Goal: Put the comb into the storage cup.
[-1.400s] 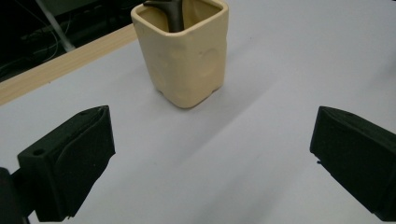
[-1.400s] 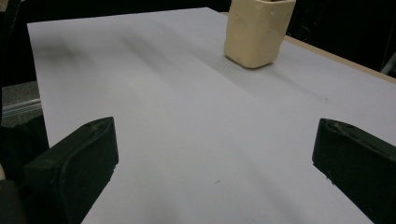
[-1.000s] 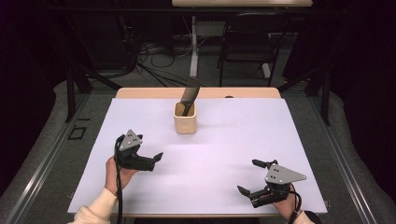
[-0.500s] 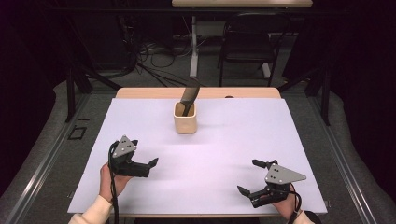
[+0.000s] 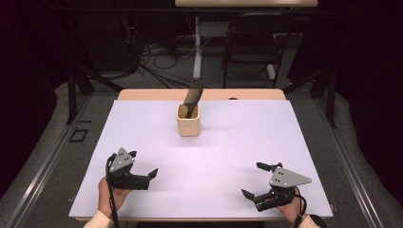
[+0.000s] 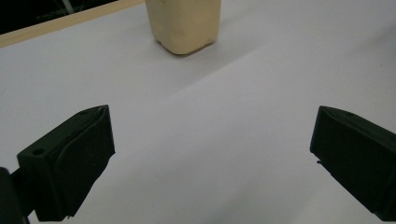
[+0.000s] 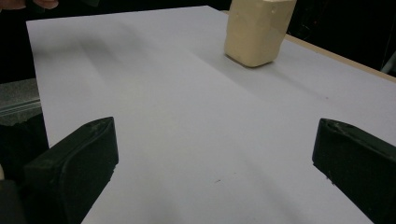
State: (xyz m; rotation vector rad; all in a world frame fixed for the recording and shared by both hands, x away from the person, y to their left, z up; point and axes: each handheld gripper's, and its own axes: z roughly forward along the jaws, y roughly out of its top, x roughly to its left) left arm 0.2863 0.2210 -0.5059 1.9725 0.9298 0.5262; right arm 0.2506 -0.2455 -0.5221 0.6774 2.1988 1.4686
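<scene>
Standing a little above the middle of the high view was a cream-coloured square cup [image 5: 188,123], upright on the white sheet [image 5: 237,137] that covered the wooden table [image 5: 142,94]. A dark flat tool [image 5: 193,100] leaned out of the cup's mouth, tilted toward the upper right; I could not tell what kind of tool it was. In the left gripper view the cup [image 6: 184,24] sat at the top centre of the frame, and in the right gripper view it [image 7: 258,30] sat at the upper right, its top cut off in both.

The left gripper [image 5: 142,166] was in the lower left of the high view, held in a hand [image 5: 111,195] near the sheet's front edge, its jaws spread wide with only bare sheet between them. The right gripper [image 5: 254,181] was in the lower right, also held low by the front edge, jaws likewise parted and gripping nothing. Both were well apart from the cup and from each other.

Beyond the table, at the top of the frame, stood a dark chair [image 5: 252,42] and a tangle of cables [image 5: 157,61] on the floor.
</scene>
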